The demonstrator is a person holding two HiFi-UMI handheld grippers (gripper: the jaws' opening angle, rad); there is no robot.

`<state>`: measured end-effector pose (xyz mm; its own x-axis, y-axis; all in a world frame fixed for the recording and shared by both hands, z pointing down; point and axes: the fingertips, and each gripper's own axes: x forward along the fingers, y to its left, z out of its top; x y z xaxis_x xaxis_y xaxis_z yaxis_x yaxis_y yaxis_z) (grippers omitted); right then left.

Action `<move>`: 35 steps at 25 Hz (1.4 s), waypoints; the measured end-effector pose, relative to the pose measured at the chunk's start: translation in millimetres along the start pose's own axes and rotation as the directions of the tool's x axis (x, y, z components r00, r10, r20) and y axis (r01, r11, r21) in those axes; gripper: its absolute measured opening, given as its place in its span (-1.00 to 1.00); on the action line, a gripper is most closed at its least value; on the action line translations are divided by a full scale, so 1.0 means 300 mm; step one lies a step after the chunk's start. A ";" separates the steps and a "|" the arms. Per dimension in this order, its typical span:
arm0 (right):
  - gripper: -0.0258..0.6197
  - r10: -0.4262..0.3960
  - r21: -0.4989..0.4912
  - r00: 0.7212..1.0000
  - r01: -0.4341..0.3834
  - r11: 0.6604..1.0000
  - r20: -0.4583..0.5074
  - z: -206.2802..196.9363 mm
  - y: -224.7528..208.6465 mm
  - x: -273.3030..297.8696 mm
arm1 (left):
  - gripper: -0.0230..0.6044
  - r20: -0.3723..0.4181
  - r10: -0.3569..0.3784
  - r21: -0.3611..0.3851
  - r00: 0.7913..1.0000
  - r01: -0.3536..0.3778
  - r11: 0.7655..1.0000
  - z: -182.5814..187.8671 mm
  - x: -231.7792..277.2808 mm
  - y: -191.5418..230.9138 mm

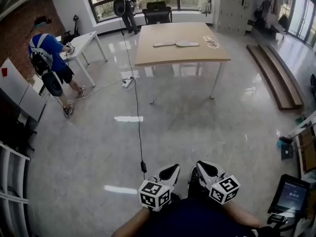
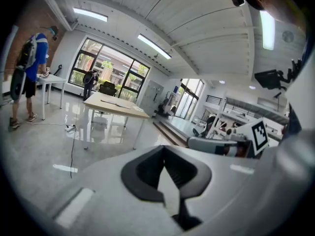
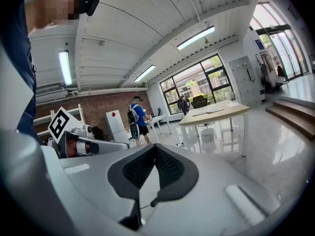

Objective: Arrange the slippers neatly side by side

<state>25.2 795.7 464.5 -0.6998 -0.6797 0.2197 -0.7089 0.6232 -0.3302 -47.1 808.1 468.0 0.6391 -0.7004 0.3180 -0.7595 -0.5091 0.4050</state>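
Two flat pale-grey slippers [image 1: 164, 44] lay end to end in one line on the light wooden surface [image 1: 148, 56] far across the room, so not yet side by side. Left tongs [image 1: 169, 172] and right tongs [image 1: 207, 169] were pressed together, empty, and held near the body, probably because the approach was still pending.

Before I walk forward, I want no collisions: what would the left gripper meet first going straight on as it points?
Probably the bare floor, short of the table: the left gripper, shut and empty, tilts slightly down over open floor. The black cable runs just left of that line; depth is unclear.
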 end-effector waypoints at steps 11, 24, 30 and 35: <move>-0.89 0.107 0.034 0.994 -0.107 0.994 0.004 0.146 -0.226 0.240 | -0.92 -0.005 0.087 0.018 0.996 -0.087 0.996 0.176 0.246 0.135; -0.89 0.073 0.046 0.997 -0.074 0.996 0.008 0.296 -0.613 0.326 | -0.92 -0.022 0.075 0.040 0.997 -0.074 0.996 0.331 0.626 0.142; -0.89 0.081 0.065 0.996 -0.079 0.995 -0.025 0.289 -0.692 0.423 | -0.92 -0.041 0.090 0.019 0.995 -0.089 0.996 0.362 0.714 0.227; -0.89 0.075 0.082 0.995 -0.070 0.994 -0.058 0.284 -0.731 0.508 | -0.92 -0.073 0.086 -0.015 0.994 -0.088 0.996 0.374 0.762 0.311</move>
<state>81.5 522.4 492.2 -0.7550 -0.6075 0.2469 -0.6484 0.6354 -0.4193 14.6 544.4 482.4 0.5782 -0.7035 0.4133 -0.8107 -0.4382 0.3883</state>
